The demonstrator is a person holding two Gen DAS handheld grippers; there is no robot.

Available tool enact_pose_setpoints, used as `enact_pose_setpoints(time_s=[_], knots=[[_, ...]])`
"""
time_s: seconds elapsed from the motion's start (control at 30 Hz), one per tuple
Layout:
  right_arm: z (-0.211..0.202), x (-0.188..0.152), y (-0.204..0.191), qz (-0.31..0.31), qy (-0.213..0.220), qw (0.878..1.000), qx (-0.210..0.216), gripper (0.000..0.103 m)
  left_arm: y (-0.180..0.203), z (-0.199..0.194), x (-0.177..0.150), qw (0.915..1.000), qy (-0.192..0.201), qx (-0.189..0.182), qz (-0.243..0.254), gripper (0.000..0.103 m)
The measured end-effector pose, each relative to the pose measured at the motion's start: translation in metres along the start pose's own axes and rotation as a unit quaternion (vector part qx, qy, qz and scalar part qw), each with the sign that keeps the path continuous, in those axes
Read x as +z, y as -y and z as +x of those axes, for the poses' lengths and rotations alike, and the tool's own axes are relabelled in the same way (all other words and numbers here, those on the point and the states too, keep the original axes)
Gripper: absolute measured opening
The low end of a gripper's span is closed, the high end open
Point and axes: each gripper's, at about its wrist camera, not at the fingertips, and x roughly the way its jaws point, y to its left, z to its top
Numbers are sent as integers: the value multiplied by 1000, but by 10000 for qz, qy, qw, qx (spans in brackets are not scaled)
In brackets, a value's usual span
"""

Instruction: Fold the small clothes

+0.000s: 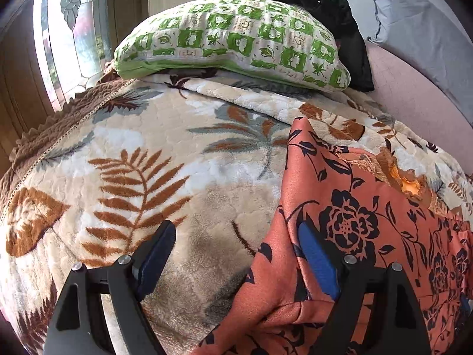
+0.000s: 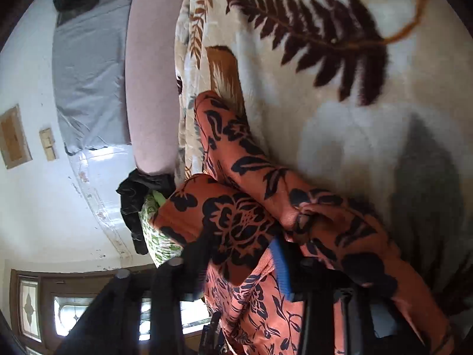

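Note:
An orange garment with a black flower print (image 1: 348, 207) lies on the leaf-patterned blanket (image 1: 153, 159) at the right of the left wrist view. My left gripper (image 1: 236, 248) is open, its jaws wide apart; the garment's left edge lies over the right finger (image 1: 319, 263), while the left finger (image 1: 156, 254) is over bare blanket. In the right wrist view the same garment (image 2: 236, 216) is bunched and lifted. My right gripper (image 2: 236, 260) has cloth draped between and over its fingers; the fingertips are hidden.
A green-and-white patterned pillow (image 1: 236, 35) lies at the head of the bed with black clothing (image 1: 334, 9) behind it. A pink bed edge (image 1: 414, 94) and a grey cloth (image 1: 414, 14) are at the right. A stained-glass window (image 1: 71, 29) is at the left.

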Motion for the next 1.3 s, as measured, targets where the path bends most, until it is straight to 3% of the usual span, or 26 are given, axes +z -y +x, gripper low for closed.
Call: enact_pose_setpoints(time_s=[0.03,0.1,0.17,0.27,0.4,0.5,0.53,0.57,0.6,0.73,0.83,0.9,1.0,1.07,1.1,1.17,1.3], knots=[[-10,2,3,86,44,9992,379,72,0,2,0,10000,-38,46,17,85],[-29,9,4,272,262,9961,796,76,-3,7,-1,9999,-128,106,-44,87],[-46,15,-7,91,446,9971,612,77,-6,8,0,9998,-123,125,-128,87],[-55,7,-43,-831,450,9945,443,77,-5,5,0,9997,-41,239,-95,87],[-24,-17,-83,-1911,226,9811,-188,74,-6,1,1,9993,66,343,-126,87],[14,-14,-80,-2173,199,9726,-809,63,-11,1,2,9986,101,505,-132,87],[30,-7,-73,-2268,175,9660,-1228,53,-12,3,2,9985,50,520,-145,87],[45,1,-61,-2194,111,9608,-1694,31,-14,6,2,9986,-37,500,-173,86],[50,6,-45,-2041,49,9598,-1928,21,-16,8,2,9987,-98,462,-210,86],[37,-3,-58,-2159,-15,9616,-1695,23,-13,-9,8,9996,167,83,-224,86],[37,-34,-81,-2679,-213,9526,-1425,23,-2,-26,10,9981,419,-434,-104,86],[48,-59,-88,-2960,-508,9451,-1291,23,15,-31,8,9949,429,-876,256,86],[77,-94,-84,-3234,-1036,9305,-1375,23,36,-25,0,9933,271,-817,772,86],[102,-110,-67,-3406,-1255,9116,-1930,23,45,-4,-8,9919,-294,-599,1082,86],[102,-114,-59,-3526,-1164,9074,-1967,23,45,11,-13,9899,-680,-459,1154,87],[97,-118,-60,-3659,-1084,9046,-1897,22,33,15,-12,9919,-737,-715,745,89],[63,-117,-76,-3625,-1132,9073,-1805,23,10,4,-5,9930,-763,-836,330,89]])
